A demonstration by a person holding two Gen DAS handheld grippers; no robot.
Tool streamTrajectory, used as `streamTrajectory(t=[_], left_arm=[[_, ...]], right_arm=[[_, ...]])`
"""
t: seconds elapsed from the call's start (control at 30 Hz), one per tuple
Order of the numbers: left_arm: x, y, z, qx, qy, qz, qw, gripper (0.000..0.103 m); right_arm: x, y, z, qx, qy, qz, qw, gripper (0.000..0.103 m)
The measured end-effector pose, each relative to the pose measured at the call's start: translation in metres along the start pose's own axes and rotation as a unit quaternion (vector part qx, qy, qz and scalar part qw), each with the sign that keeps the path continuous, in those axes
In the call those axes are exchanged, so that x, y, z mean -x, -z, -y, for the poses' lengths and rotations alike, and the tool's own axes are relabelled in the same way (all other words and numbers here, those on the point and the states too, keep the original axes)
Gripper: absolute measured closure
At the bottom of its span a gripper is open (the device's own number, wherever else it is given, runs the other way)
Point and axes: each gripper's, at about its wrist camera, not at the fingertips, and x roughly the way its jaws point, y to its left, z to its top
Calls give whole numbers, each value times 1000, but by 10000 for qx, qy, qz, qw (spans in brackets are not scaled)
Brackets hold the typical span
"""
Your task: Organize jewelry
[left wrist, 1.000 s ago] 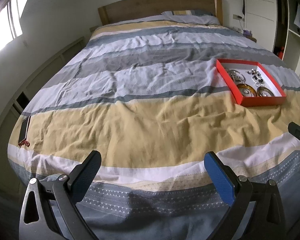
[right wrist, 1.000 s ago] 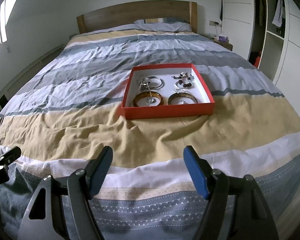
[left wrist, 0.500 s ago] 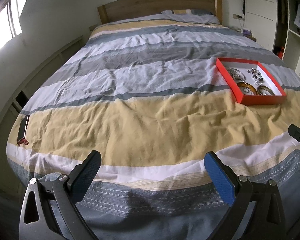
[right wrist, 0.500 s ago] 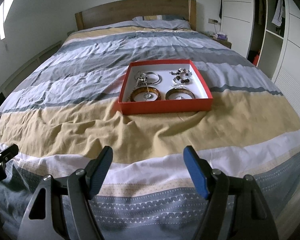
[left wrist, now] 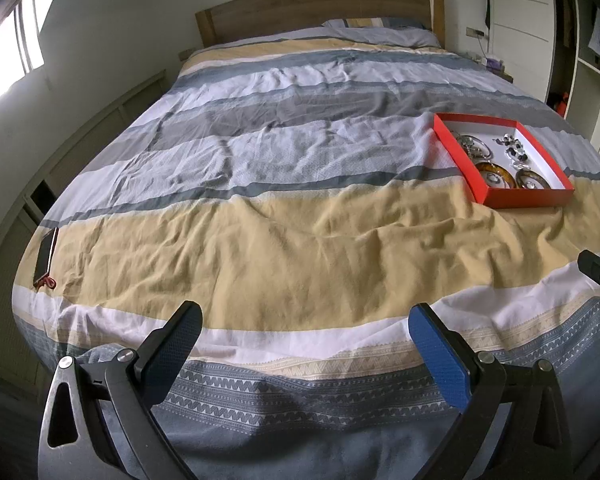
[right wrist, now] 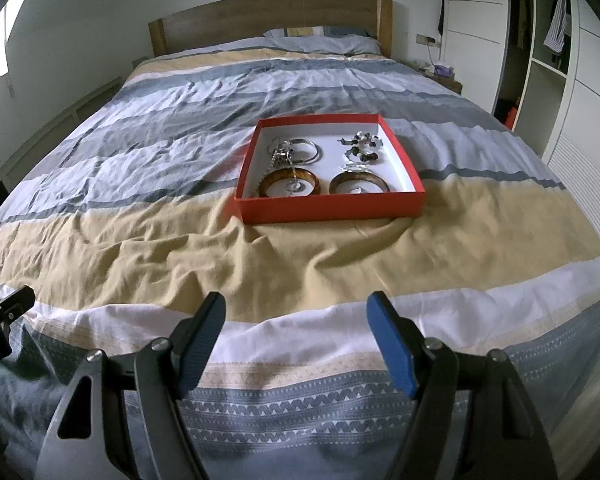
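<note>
Both views have drawn back a little since a second ago — the red box [right wrist: 331, 204] sits slightly farther up the right wrist view, while nothing inside it has shifted. On the striped bed [right wrist: 140, 240], the box lies straight ahead of the right gripper [right wrist: 296, 340] and well off to the right of the left gripper [left wrist: 304, 344], so the right is nearer. Its long side runs across the bed. Both grippers hang wide open, empty, well short of the box. Inside: two amber bangles [right wrist: 289, 184] at the near wall, silver rings [right wrist: 304, 150] and beads [right wrist: 360, 146] behind them.
</note>
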Motion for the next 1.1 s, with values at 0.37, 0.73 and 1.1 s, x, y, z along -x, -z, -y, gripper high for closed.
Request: streamTrajectory(t=[0.37, 0.73, 1.1], left_arm=[[-1, 2, -1, 32, -5, 8, 10000, 2], [-2, 3, -3, 59, 0, 7, 10000, 1], [-2, 3, -6, 107, -11, 31, 9999, 1]], right_arm=[[-1, 1, -1, 23, 18, -29, 10000, 31], [-1, 5, -1, 56, 31, -50, 10000, 31], [-1, 5, -4, 74, 37, -49, 10000, 31]])
